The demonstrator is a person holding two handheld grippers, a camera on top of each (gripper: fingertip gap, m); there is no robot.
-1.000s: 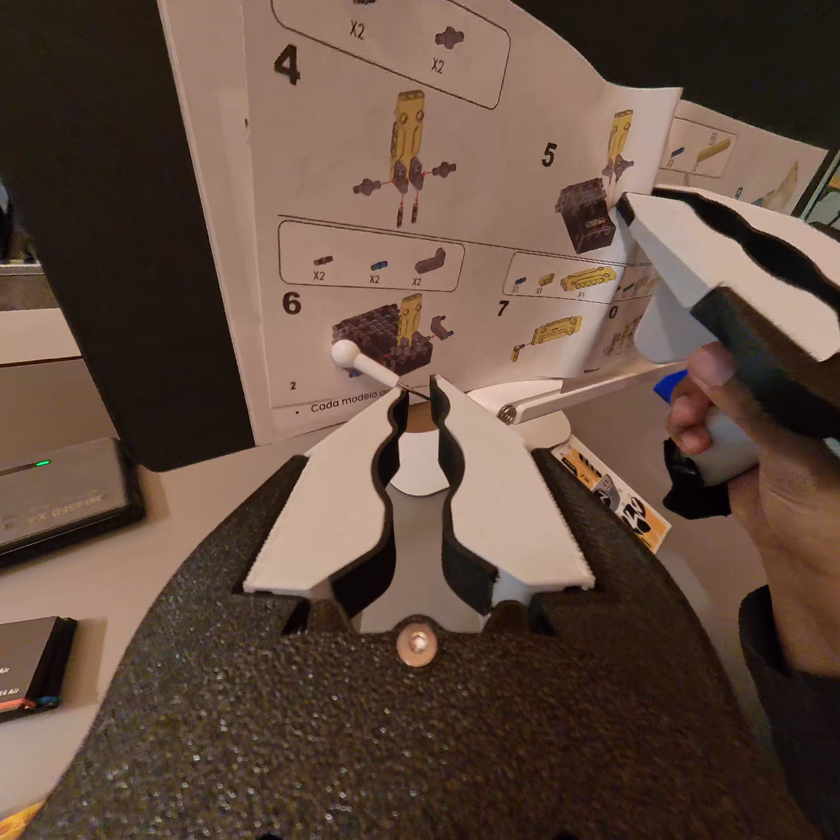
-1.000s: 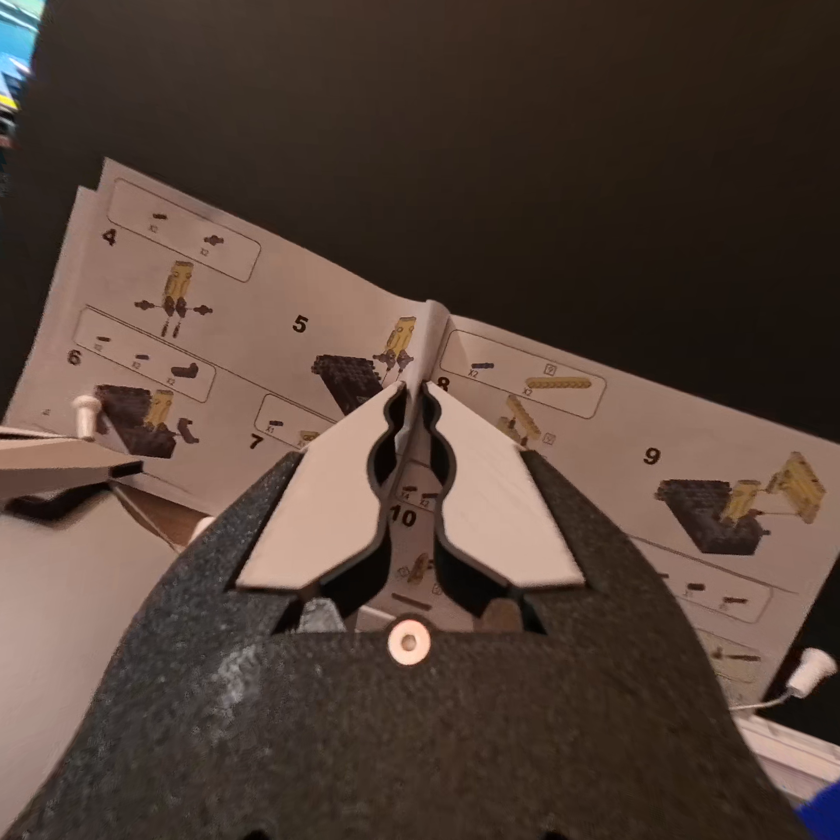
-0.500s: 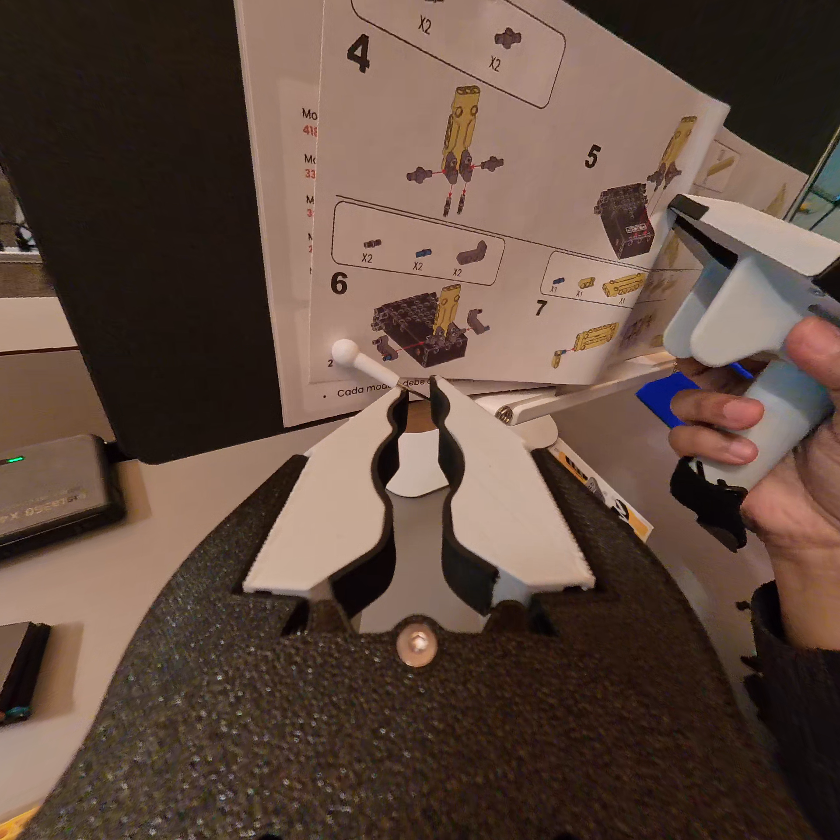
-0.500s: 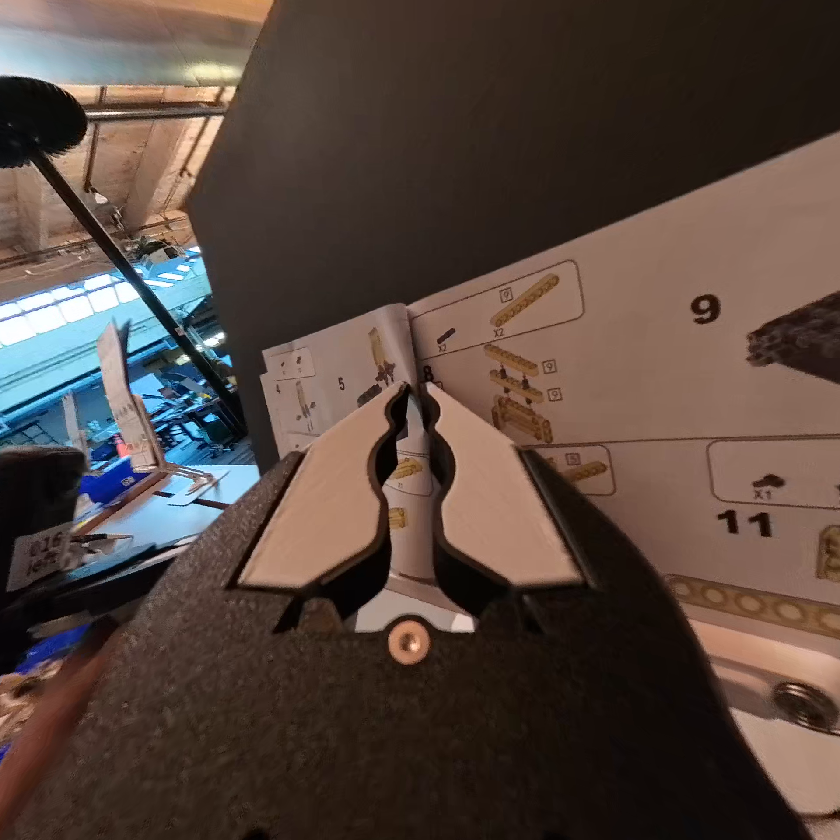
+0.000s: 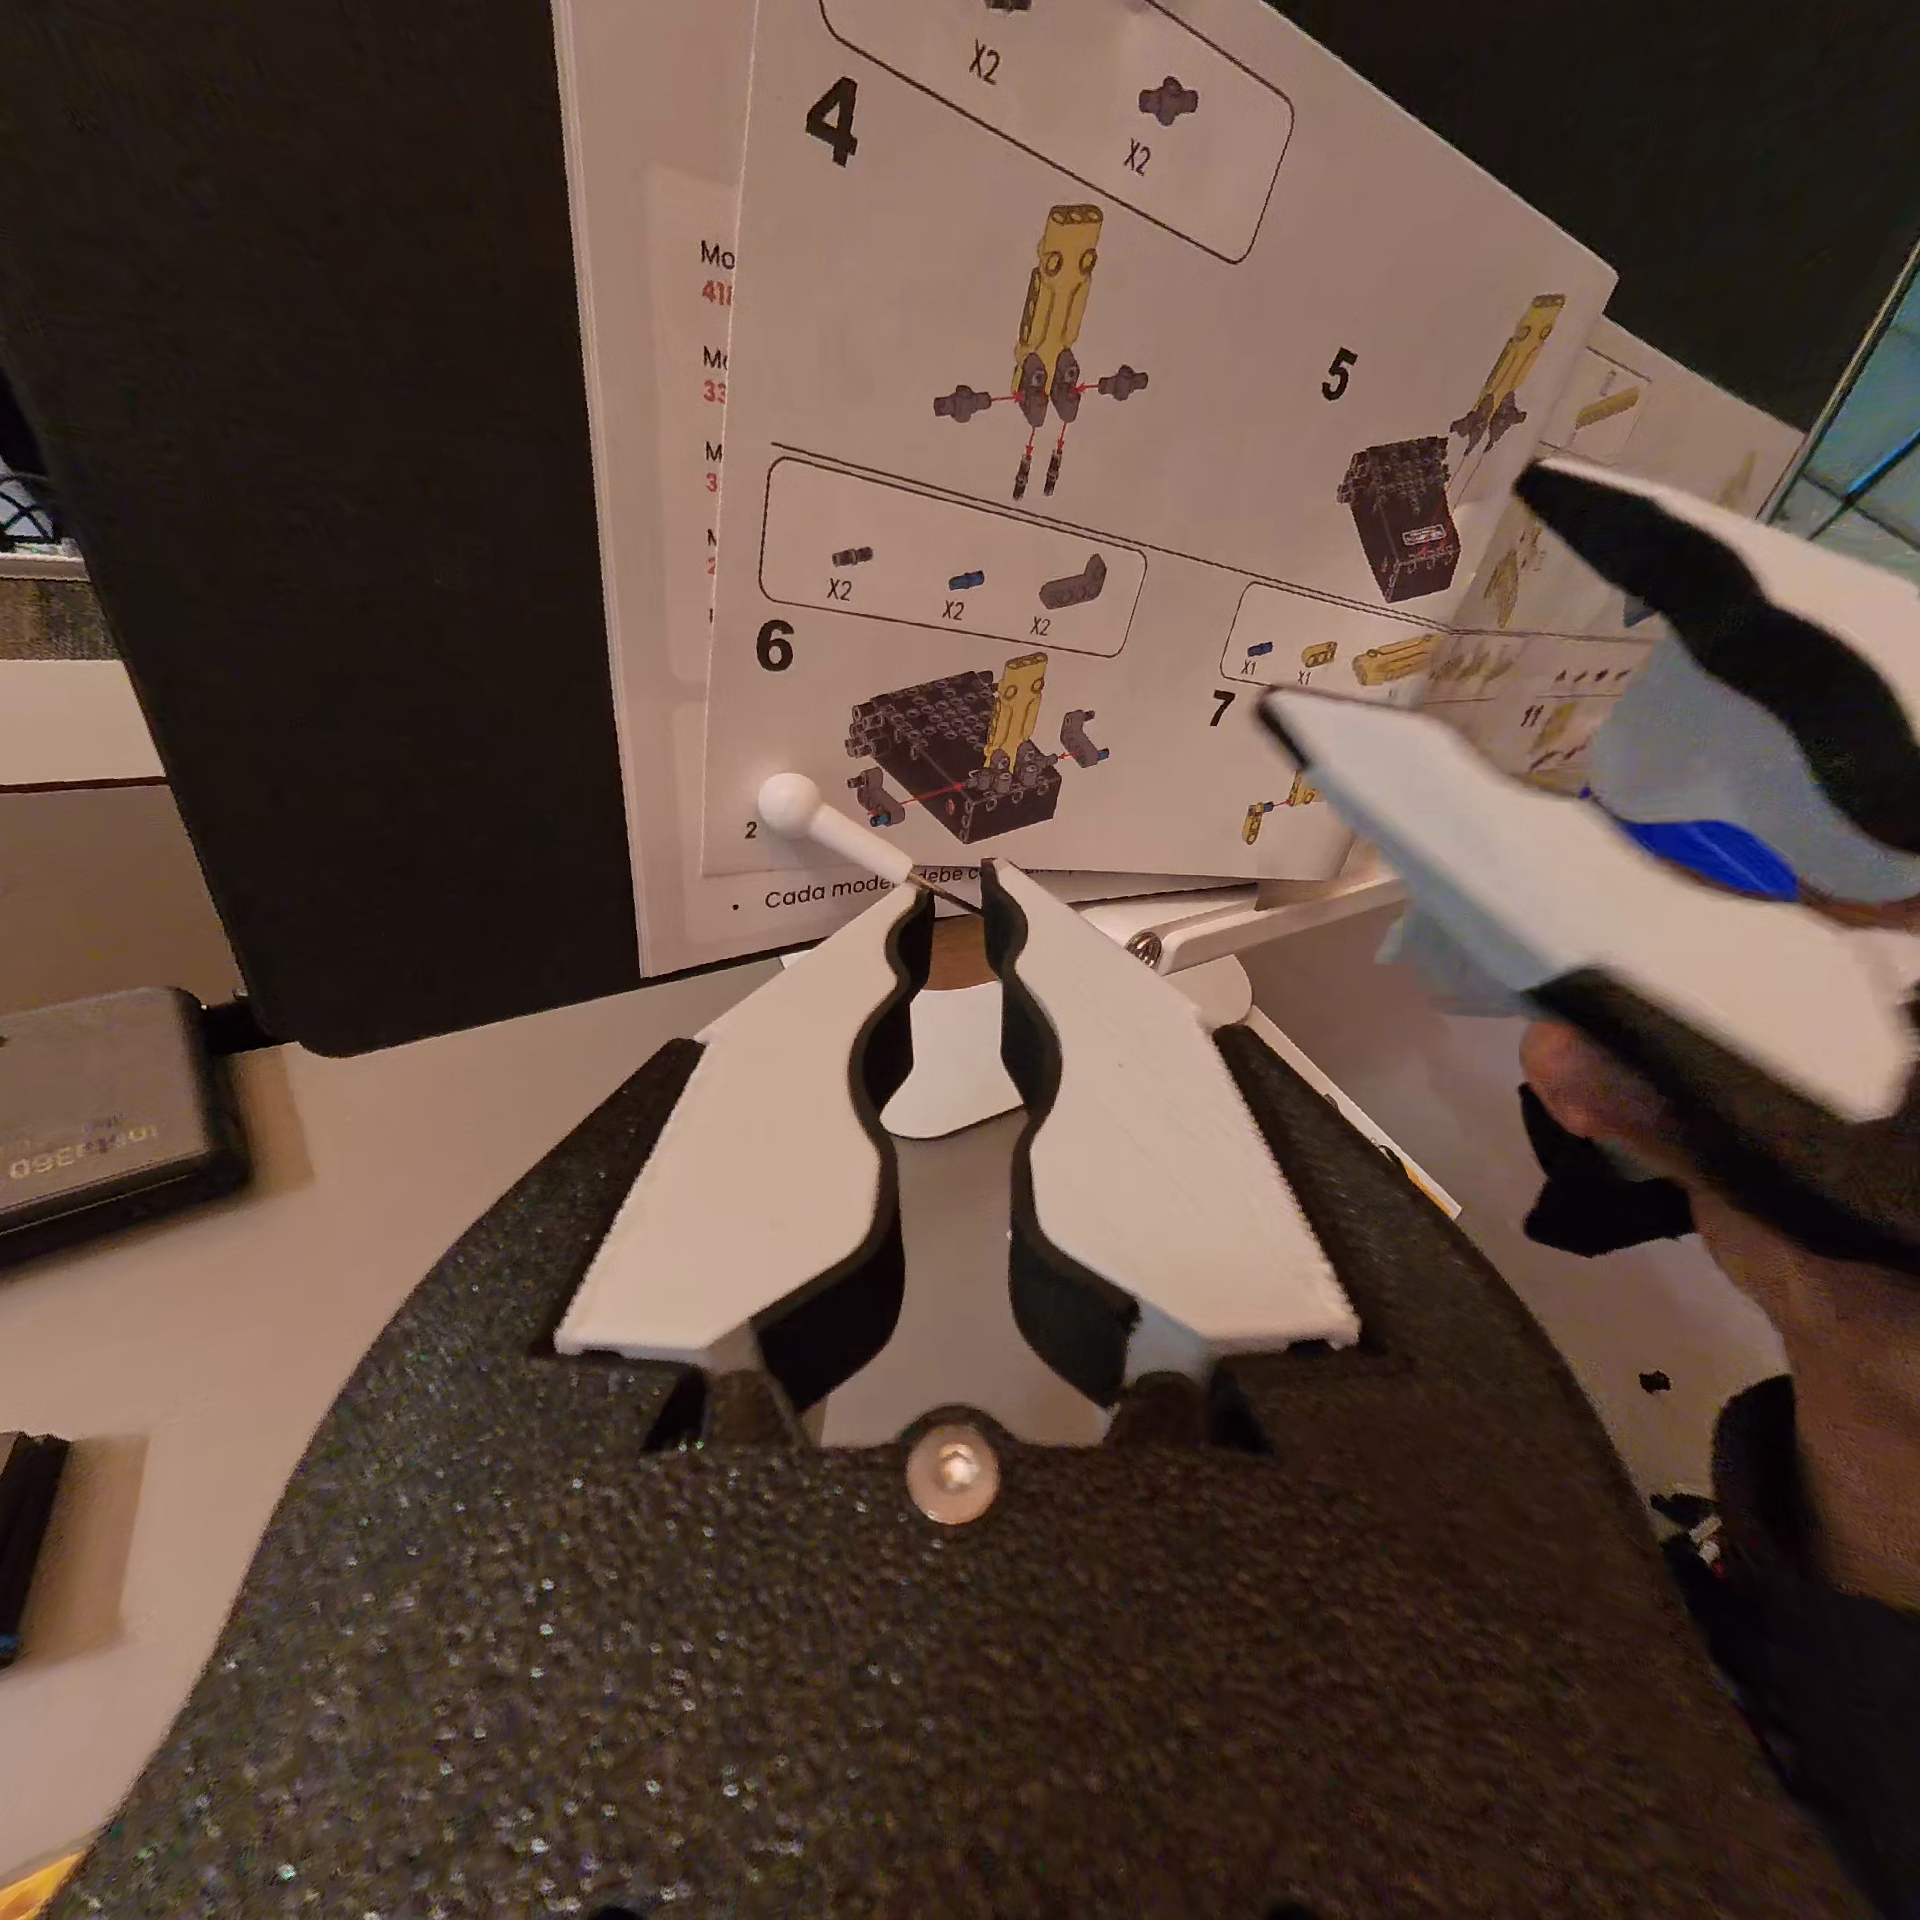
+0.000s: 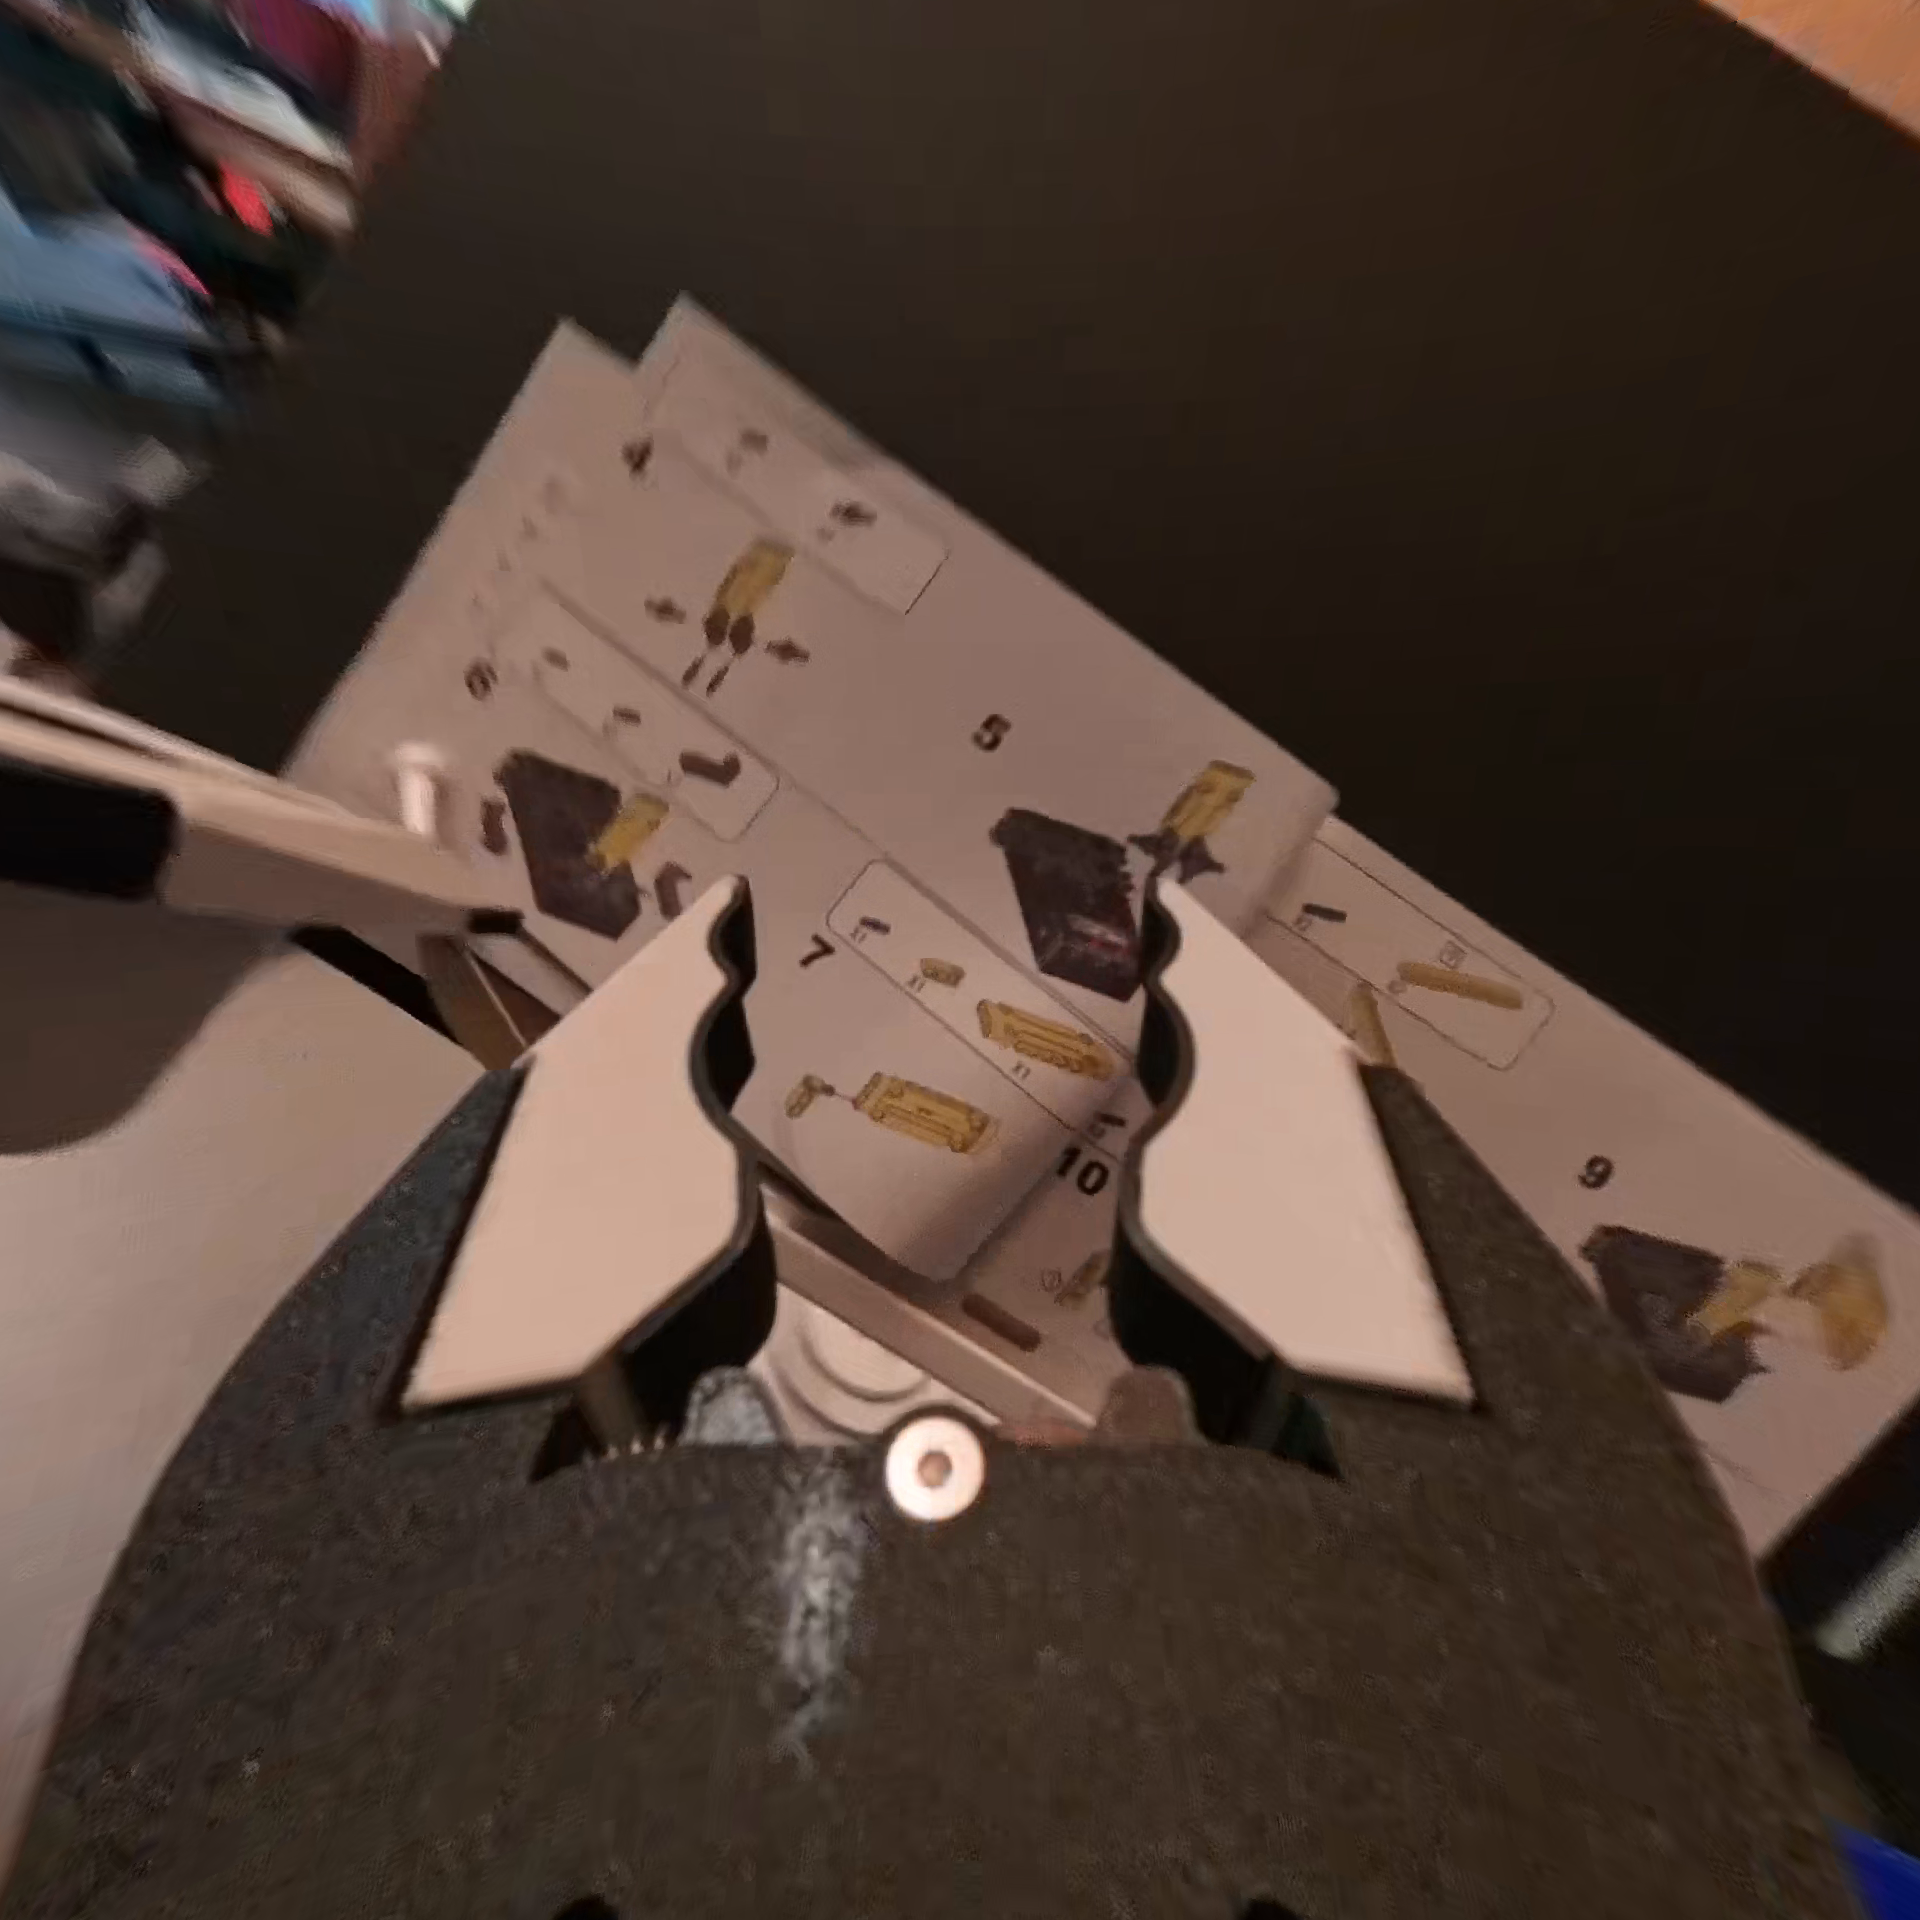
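Landmark: we are taking the white book stand (image 5: 1236, 925) on the desk (image 5: 260, 1247) as our reference — the instruction booklet (image 5: 1091, 436) is leaning upright on it, against a black panel (image 5: 312, 416).

Left claw: our left gripper (image 5: 956, 883) is sitting at the stand's front lip with its tips nearly together, a sliver apart, pinching the thin wire of the white ball-tipped page clip (image 5: 821, 821); we cannot tell how firmly it is biting.

Right claw: our right gripper (image 6: 945, 904) is hanging wide open in front of the stand, holding nothing, the curling lower edge of the loose page (image 6: 935, 1091) showing between its spread tips.

Blur: the right view is smearing — the right gripper appears to be moving.

Risk, page: with nothing gripping it, the loose page is likely springing back or creasing against the stand's ledge.

Risk, clip: a sideways tug from the left tips could be bending the wire or tipping the stand.

Risk, collision: both grippers are crowding the stand's front; a swing could be knocking the booklet off.

Nearby: a dark flat device (image 5: 94, 1112) is lying left of the stand.
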